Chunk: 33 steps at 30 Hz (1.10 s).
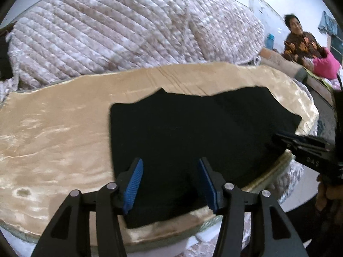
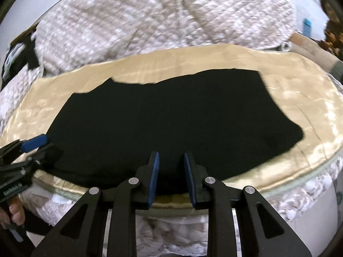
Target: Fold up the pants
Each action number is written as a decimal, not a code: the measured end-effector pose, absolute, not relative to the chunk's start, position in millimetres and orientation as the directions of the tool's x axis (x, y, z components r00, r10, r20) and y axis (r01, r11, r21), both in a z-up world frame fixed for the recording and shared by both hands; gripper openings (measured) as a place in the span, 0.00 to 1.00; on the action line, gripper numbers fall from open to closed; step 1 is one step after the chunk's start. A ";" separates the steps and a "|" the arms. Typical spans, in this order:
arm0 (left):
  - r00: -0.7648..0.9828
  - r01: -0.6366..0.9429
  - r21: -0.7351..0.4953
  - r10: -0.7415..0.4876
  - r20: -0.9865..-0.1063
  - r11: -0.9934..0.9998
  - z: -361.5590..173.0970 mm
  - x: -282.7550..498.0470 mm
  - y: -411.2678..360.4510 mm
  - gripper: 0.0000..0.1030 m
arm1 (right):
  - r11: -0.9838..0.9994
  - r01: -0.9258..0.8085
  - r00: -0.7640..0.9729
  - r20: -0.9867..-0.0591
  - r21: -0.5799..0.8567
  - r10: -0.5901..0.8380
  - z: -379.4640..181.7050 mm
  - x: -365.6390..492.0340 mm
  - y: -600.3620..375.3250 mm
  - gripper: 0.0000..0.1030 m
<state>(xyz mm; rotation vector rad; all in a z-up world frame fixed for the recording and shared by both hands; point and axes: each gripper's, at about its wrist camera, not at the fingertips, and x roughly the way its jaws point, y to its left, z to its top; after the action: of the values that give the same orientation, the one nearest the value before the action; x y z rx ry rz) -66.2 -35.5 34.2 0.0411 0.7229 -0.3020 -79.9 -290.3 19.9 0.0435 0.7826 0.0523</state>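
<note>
Black pants (image 1: 193, 128) lie flat, folded into a wide block, on a shiny beige cloth (image 1: 53, 128); they also show in the right wrist view (image 2: 171, 117). My left gripper (image 1: 170, 171) is open, its blue pads over the pants' near left part, empty. My right gripper (image 2: 171, 167) is open with a narrower gap, over the pants' near edge, empty. The right gripper also shows at the right of the left wrist view (image 1: 300, 143); the left gripper shows at the left of the right wrist view (image 2: 36, 143).
A quilted pinkish-white bedspread (image 1: 118, 32) covers the bed behind the beige cloth (image 2: 300, 107). A person in a patterned shirt (image 1: 300, 40) sits at the far right beside a pink item (image 1: 325, 66). The cloth's near edge (image 2: 278, 184) drops off toward me.
</note>
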 end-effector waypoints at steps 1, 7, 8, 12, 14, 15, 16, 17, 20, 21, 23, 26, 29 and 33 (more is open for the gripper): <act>0.705 0.278 -0.073 -0.255 -0.662 0.958 33.4 -64.2 -32.1 0.54 | 0.998 -0.019 0.708 -0.704 0.057 0.053 20.5 -80.6 -294.0 0.27; 0.672 0.255 -0.096 -0.248 -0.698 0.962 25.0 -55.6 -26.4 0.54 | 0.997 0.033 0.703 -0.711 0.072 0.028 25.5 -81.0 -308.5 0.30; 0.676 0.257 -0.096 -0.250 -0.693 0.962 26.8 -56.8 -26.9 0.54 | 0.997 0.032 0.703 -0.710 0.075 0.031 26.9 -81.8 -308.4 0.30; 0.677 0.276 -0.109 -0.274 -0.683 0.955 31.5 -60.1 -29.1 0.54 | 0.997 0.008 0.715 -0.698 0.078 0.048 31.7 -85.1 -305.0 0.30; 0.678 0.279 -0.108 -0.275 -0.682 0.954 32.2 -60.9 -29.3 0.54 | 0.997 0.002 0.716 -0.696 0.082 0.056 33.0 -87.2 -304.5 0.33; 0.677 0.277 -0.111 -0.276 -0.682 0.954 32.7 -60.6 -28.4 0.54 | 0.996 0.005 0.718 -0.694 0.084 0.054 32.9 -87.9 -305.7 0.39; 0.677 0.274 -0.114 -0.275 -0.682 0.955 33.3 -60.0 -26.8 0.54 | 0.996 0.013 0.720 -0.692 0.087 0.051 33.4 -88.9 -307.8 0.45; 0.678 0.270 -0.115 -0.274 -0.682 0.956 33.8 -59.2 -25.9 0.54 | 0.995 0.020 0.723 -0.689 0.095 0.052 33.9 -89.7 -310.6 0.47; 0.678 0.263 -0.121 -0.272 -0.683 0.957 35.2 -58.4 -22.6 0.54 | 0.990 0.058 0.732 -0.679 0.130 0.046 36.2 -93.3 -325.6 0.54; 0.676 0.263 -0.125 -0.275 -0.683 0.957 35.4 -58.5 -22.4 0.54 | 0.988 0.075 0.735 -0.676 0.138 0.039 36.8 -94.9 -331.5 0.54; 0.672 0.272 -0.128 -0.283 -0.684 0.954 36.2 -59.4 -24.2 0.54 | 0.982 0.107 0.738 -0.674 0.156 0.027 36.8 -96.6 -342.7 0.55; 0.663 0.292 -0.130 -0.298 -0.687 0.948 35.8 -61.2 -28.3 0.54 | 0.963 0.162 0.730 -0.683 0.216 0.030 31.4 -95.0 -362.5 0.55; 0.643 0.294 -0.150 -0.311 -0.700 0.944 32.9 -59.1 -27.8 0.54 | 0.942 0.217 0.722 -0.692 0.256 0.021 24.5 -92.2 -377.6 0.55; 0.640 0.279 -0.155 -0.303 -0.705 0.948 30.8 -56.5 -25.0 0.54 | 0.905 0.245 0.718 -0.692 0.348 0.072 14.9 -86.4 -392.2 0.57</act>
<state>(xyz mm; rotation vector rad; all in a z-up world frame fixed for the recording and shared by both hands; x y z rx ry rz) -56.5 -25.0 30.8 -0.0324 0.8103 -0.3321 -86.4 -392.2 14.9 0.4399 0.7700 -0.0987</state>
